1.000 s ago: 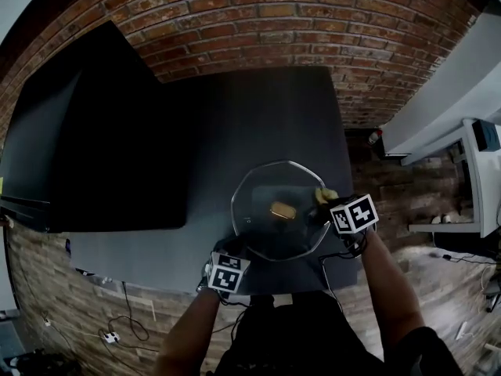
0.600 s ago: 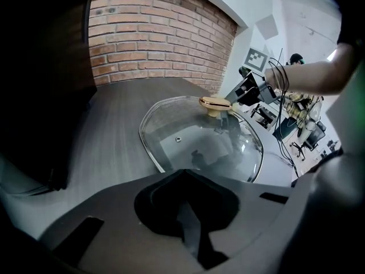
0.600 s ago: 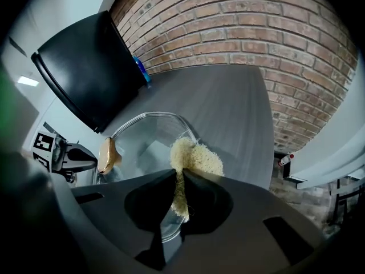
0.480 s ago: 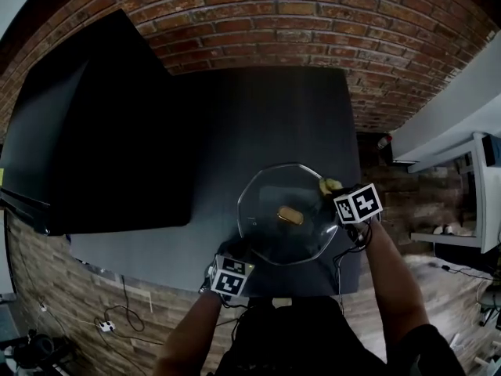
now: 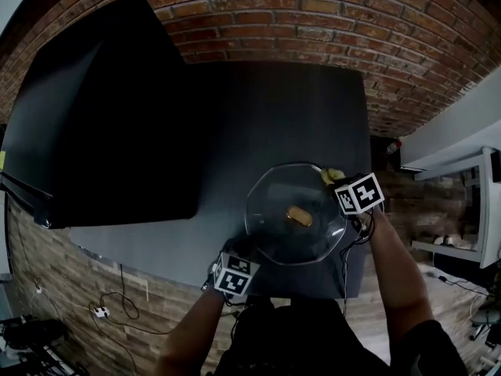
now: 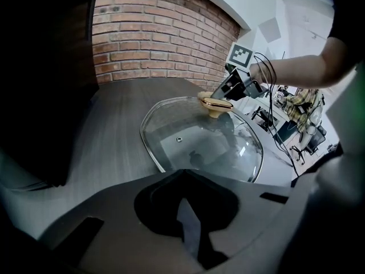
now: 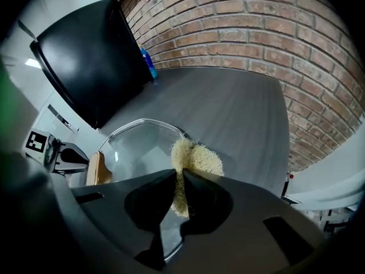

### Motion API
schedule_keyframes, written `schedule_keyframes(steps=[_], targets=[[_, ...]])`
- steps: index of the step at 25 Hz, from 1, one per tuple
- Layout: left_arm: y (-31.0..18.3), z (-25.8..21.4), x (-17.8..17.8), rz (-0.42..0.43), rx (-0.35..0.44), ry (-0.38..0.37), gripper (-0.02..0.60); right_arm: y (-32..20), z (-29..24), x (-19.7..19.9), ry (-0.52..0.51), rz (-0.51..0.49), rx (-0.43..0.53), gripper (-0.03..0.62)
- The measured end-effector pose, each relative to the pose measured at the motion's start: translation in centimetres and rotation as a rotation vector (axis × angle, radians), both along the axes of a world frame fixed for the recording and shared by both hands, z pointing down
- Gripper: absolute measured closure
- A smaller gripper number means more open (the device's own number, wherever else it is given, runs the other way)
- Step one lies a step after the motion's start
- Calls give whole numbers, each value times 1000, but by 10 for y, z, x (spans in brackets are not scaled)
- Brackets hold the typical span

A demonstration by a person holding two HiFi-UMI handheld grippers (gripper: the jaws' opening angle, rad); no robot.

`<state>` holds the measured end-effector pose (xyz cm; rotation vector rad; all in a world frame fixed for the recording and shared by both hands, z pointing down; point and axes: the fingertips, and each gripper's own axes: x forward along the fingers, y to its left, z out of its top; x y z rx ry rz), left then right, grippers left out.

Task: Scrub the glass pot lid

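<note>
Head view: glass lid (image 5: 274, 202) sits at 5 o'clock on the dark table (image 5: 258, 116), tan knob (image 5: 299, 216) at its ctr. L gripper (image 5: 241, 251) is at the lid's 7 o'clock rim. R gripper (image 5: 338, 185) is at 2 o'clock w/ a yellow scrub pad (image 5: 332, 175).
L gripper view: jaws closed on the lid's near rim.
R gripper view: jaws narrow, pinching the scrub pad. Pad touches the lid rim.

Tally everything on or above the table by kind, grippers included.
Lid: 1
Pad: 1
Grippers: 2 (left gripper shut on the lid's rim, right gripper shut on the pad)
Black box: 1
Blue object: 1
Total: 6
</note>
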<state>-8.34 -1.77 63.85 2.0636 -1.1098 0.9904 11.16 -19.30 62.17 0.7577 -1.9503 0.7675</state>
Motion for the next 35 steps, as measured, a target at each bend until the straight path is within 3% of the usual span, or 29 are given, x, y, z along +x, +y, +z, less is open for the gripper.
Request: schedule_keyframes(steps=[18,35], targets=[[1,-1,1,-50,-4,23,549,-38,0,-77,66,-232,49,551],[0,-2,2,-71,-3,39,549,-21,0,-169,70,-463,72,551]])
